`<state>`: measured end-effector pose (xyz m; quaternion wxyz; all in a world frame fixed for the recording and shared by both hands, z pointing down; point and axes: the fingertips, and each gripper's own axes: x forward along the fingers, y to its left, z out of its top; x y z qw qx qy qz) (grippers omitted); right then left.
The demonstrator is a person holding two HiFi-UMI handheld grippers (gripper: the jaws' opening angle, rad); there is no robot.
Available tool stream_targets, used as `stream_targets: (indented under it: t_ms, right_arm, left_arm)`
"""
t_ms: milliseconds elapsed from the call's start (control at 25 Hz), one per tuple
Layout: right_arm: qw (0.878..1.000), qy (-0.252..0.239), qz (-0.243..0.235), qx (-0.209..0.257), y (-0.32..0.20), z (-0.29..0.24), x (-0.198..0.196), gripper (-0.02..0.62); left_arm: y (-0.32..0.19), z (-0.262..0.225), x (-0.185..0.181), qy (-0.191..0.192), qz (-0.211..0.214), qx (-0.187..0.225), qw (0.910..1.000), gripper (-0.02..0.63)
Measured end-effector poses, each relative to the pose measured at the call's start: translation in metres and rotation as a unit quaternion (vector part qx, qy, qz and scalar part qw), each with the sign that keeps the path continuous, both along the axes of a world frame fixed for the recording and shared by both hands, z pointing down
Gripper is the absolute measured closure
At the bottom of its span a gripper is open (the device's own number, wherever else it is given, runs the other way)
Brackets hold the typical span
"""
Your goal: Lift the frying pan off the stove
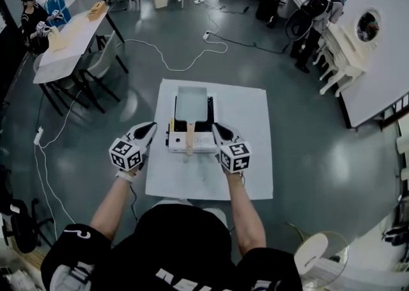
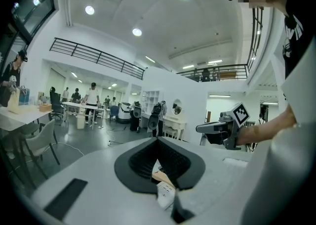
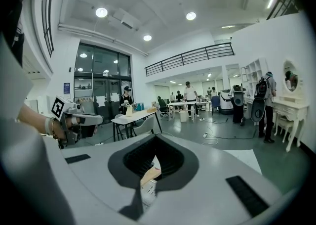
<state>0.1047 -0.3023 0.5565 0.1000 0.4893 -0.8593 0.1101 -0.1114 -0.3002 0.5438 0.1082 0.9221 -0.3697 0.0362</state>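
Item: frying pan, square, pale inside, with a wooden handle. It sat flat on the stove, a low black unit with a white front panel. The stove stood about midway between the desk's left and right edges, a little nearer the far edge, and the handle ran out over the front panel toward the near edge. Left gripper: held in the air just left of the handle, apart from it, fingers together at the tips with nothing clamped. Its own view showed the handle and stove front through the hollow below the closed tips. Right gripper: mirrored just right of the handle, also apart from it, fingers likewise closed and empty. Both pointed toward the far edge, flanking the handle. Status: lift not begun; the step in hand appeared to be the approach to the handle. Handling notes, as a judgement: one gripper's fingers would need to part before descending. They should then straddle the handle from its two sides and close on the wood well up toward the pan body, so the heavier end would droop less. The lift ought to go straight up and level until the base cleared the stove top. The spare gripper could rest on the stove's front corner to keep the light unit from sliding toward the near edge.
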Motion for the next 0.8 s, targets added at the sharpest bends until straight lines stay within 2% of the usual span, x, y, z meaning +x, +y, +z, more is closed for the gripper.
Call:
stream_targets:
  t_ms: [360, 800]
  right_arm:
    - [1.0, 0.007, 0.017, -0.013, -0.004, 0.009, -0.01, 0.6]
    - [1.0, 0.012, 0.0, -0.025, -0.007, 0.026, -0.026, 0.6]
  left_arm:
    - [-0.015, 0.012, -0.013, 0.021, 0.009, -0.012, 0.9997, 0.609]
    - [-0.006, 0.033, -0.015, 0.03, 0.018, -0.028, 0.999, 0.609]
